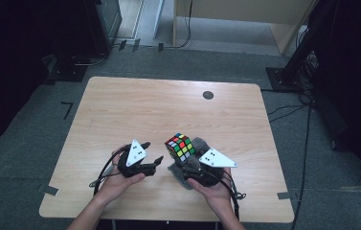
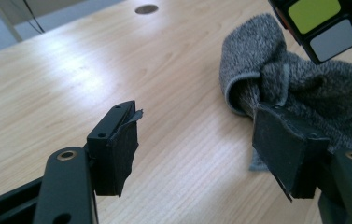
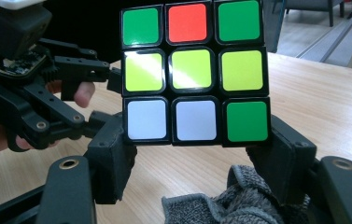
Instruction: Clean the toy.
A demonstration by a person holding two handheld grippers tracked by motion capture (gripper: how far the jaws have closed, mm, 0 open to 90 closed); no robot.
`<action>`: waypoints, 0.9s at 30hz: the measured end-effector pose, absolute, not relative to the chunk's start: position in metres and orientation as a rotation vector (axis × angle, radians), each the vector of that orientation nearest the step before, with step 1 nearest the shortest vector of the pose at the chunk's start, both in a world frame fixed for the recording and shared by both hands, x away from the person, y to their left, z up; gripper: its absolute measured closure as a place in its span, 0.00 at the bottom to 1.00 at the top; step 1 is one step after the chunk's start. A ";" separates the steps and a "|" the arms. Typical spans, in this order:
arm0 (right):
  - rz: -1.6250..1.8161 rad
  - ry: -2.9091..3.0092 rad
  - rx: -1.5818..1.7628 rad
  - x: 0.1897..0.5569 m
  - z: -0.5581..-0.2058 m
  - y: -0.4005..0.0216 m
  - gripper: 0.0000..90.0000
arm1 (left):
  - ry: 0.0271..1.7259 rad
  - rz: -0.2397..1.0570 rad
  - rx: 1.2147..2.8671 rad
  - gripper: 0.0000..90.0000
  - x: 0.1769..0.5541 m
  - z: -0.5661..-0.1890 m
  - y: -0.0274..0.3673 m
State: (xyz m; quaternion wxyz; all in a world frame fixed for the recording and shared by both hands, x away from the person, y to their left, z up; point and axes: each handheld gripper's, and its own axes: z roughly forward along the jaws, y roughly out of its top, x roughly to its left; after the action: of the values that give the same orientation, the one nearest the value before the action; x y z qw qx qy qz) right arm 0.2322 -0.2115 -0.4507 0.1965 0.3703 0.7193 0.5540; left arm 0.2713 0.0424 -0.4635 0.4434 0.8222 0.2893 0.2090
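The right gripper (image 3: 190, 161) clamps a Rubik's cube (image 3: 193, 72) above a grey cloth (image 2: 304, 88). The left gripper (image 1: 152, 154), jaws apart and empty, sits just beside the cube on its left, the nearer free tool.

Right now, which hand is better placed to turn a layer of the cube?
Left. The right hand-held gripper already clamps the cube above the grey cloth, so it is busy. The left hand-held gripper is open, empty, and right beside the cube.

Black grippers (image 1: 153, 152), grey three-cornered plates (image 1: 135, 152)
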 end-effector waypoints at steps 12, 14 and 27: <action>1.561 2.050 1.060 0.232 -0.452 -0.208 0.38 | 0.634 0.437 2.040 0.30 0.275 -0.473 0.036; 1.575 2.052 1.073 0.232 -0.451 -0.207 0.38 | 0.610 0.455 2.026 0.27 0.272 -0.473 0.037; 1.706 2.124 1.183 0.233 -0.447 -0.204 0.38 | 0.397 0.583 1.944 0.13 0.256 -0.473 0.038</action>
State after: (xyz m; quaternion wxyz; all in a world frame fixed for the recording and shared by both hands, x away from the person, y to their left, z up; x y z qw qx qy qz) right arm 0.2331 -0.2037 -0.4465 0.0855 0.3967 0.7125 0.5724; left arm 0.2562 0.0379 -0.4728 0.5114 0.8078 0.1652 0.2422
